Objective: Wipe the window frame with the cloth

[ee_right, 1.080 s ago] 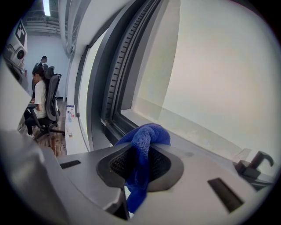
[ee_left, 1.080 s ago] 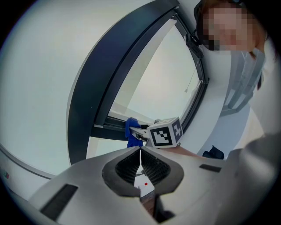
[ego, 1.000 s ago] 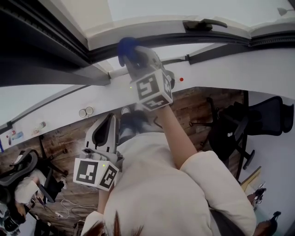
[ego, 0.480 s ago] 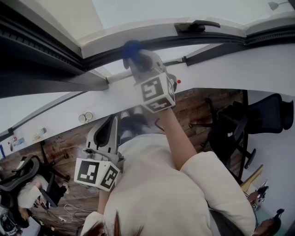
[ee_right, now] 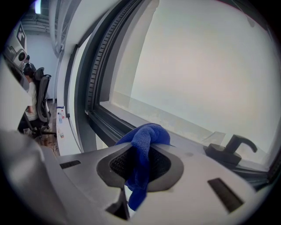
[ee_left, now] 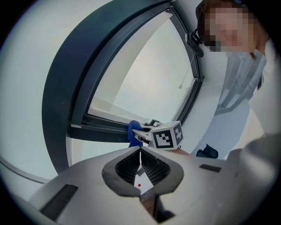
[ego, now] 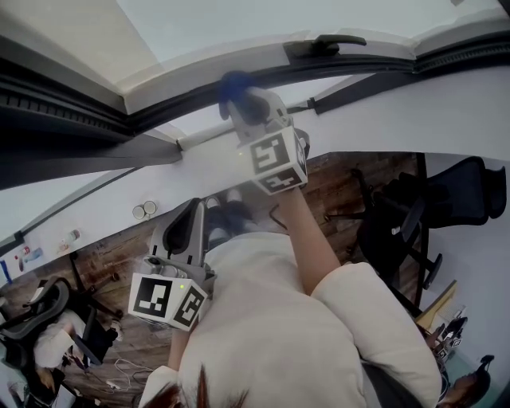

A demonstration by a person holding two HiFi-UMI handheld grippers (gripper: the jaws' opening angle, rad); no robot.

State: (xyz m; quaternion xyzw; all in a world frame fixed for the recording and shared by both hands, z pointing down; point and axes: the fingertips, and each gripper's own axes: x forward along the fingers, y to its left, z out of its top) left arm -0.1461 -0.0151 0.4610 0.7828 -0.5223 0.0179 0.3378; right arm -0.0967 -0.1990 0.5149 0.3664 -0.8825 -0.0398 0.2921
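Our right hand-held gripper (ego: pixel 239 100) is clamped on the blue cloth (ego: pixel 233 86), which bulges from its far tip against the window frame (ego: pixel 159 111); the long axis of the frame runs left to right, toward the handle (ego: pixel 323 44); our left hand-held gripper (ego: pixel 187 227), closed and empty, hangs near us, well apart.

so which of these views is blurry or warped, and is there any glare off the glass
Head view: the cloth looks soft and smeared, and the glass is washed pale. Left gripper view: fisheye bends the window frame into an arc, and the corners are black. Right gripper view: cloth sharp, glass evenly bright, no glare spot.
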